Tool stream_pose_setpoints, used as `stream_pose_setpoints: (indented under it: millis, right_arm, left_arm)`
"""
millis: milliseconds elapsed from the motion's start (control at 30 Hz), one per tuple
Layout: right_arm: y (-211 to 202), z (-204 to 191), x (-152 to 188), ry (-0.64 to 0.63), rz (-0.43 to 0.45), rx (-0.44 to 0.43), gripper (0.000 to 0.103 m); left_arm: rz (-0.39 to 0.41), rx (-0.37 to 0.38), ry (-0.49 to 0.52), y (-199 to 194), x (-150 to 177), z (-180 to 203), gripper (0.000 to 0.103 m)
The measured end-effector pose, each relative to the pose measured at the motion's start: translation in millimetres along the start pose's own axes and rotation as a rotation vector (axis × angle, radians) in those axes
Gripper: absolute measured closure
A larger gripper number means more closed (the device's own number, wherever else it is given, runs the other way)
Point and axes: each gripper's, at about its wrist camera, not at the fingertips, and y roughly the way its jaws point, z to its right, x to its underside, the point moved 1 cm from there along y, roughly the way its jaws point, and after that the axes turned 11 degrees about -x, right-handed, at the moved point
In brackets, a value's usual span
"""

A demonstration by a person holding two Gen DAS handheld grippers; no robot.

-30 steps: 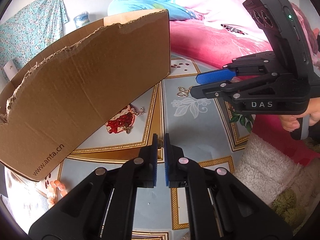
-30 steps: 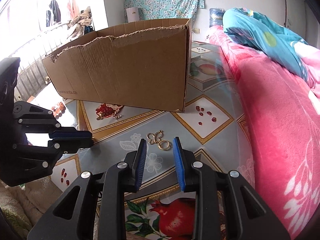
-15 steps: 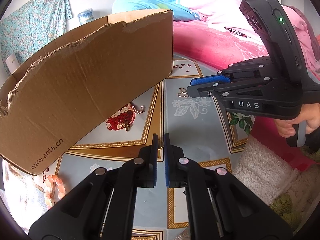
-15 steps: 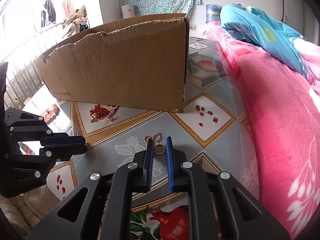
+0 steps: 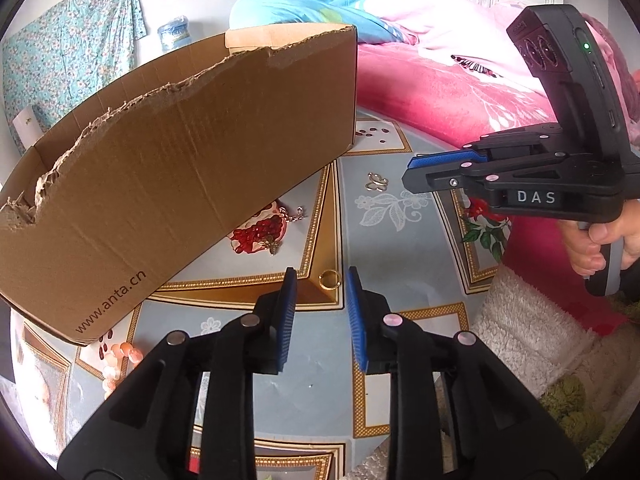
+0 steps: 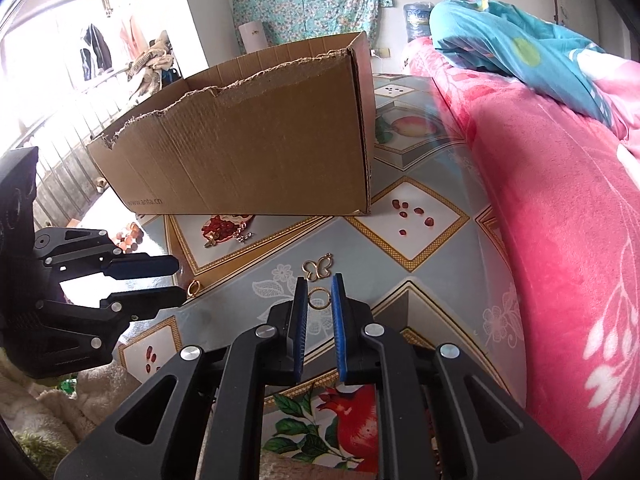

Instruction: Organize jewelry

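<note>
While left gripper point(image 5: 321, 276) hangs over patterned floor point(image 5: 392, 248), jaws just opened to narrow gap, nothing gripped; gold ring point(image 5: 329, 279) lies on floor between tips. Box point(image 5: 180, 168) left, pendant point(image 5: 376, 182) beyond.

Right view: right gripper point(image 6: 319, 286) jaws narrow, just closed in; hoop point(image 6: 319, 298) between tips, contact unclear. Butterfly pendant point(image 6: 318, 267) just beyond, box point(image 6: 256, 156) behind, red blanket point(image 6: 560, 240) right.

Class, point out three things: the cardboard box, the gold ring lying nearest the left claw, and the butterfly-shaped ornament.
cardboard box point(image 5: 192, 184), left wrist view, on its front wall.
gold ring point(image 5: 329, 279), left wrist view, on its band.
butterfly-shaped ornament point(image 6: 318, 267), right wrist view, on its wings.
</note>
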Motion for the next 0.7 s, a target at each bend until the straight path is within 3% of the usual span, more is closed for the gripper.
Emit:
stream_pose_setpoints:
  millis: [133, 567, 700]
  right_arm:
    - [0.6, -3.5, 3.3, 0.005, -0.004, -0.019, 0.091]
    - [0.0, -6.1, 2.9, 0.006, 0.012, -0.044, 0.091]
    - [-0.4, -5.1, 3.3, 0.011, 0.017, -0.045, 0.091]
  left_arm:
    - [-0.010, 0.018, 0.002, 3.2, -1.7, -1.5, 0.079]
    - [-0.082, 0.214, -0.132, 6.9, -1.9, -2.0, 0.078]
    - [-0.076, 0.202, -0.146, 5.0, -2.5, -1.5, 0.078]
